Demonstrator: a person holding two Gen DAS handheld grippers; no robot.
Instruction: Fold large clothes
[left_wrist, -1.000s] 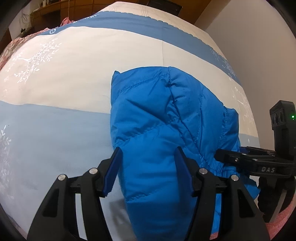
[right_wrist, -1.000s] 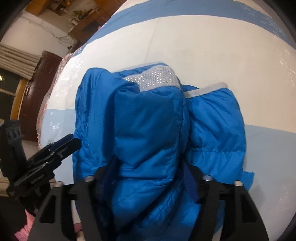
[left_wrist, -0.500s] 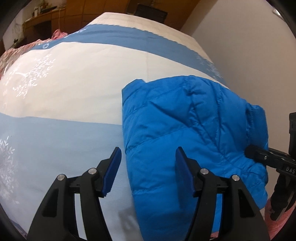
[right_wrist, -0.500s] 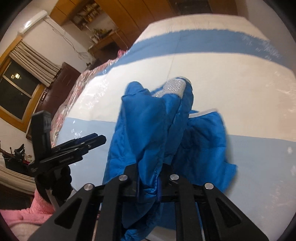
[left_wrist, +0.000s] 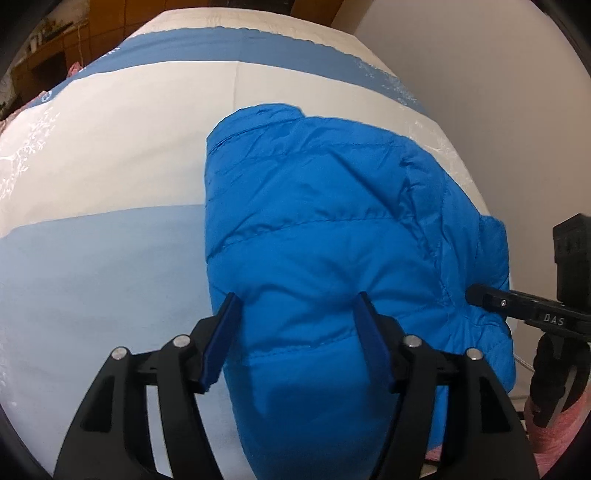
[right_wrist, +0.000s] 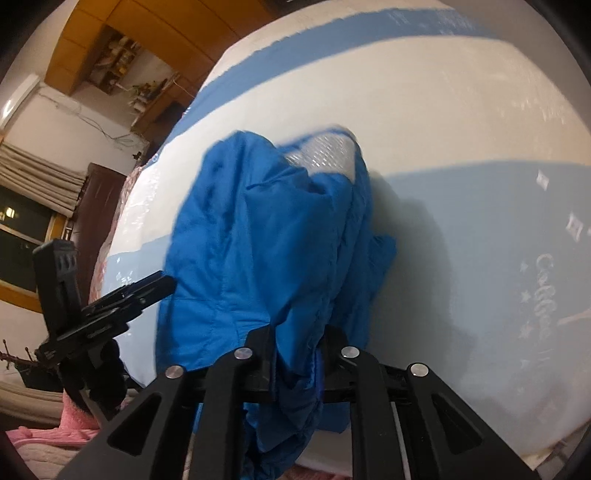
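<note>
Blue quilted jacket (left_wrist: 332, 240) lies bunched on the bed (left_wrist: 110, 166), near its edge. My right gripper (right_wrist: 297, 354) has its jaws clamped on a fold of it, easing slightly. My left gripper (left_wrist: 295, 343) straddles the fabric, jaws spread and opening, pads not pressing.

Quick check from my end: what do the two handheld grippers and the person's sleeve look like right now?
Both are matte black plastic frames with silver screw heads. The left gripper has flat dark-blue pads lining its fingers. The right gripper carries white "DAS" lettering on its side and a boxy black block on top, seen from the left wrist view. A black glove and fuzzy pink sleeve show behind the left one.
</note>
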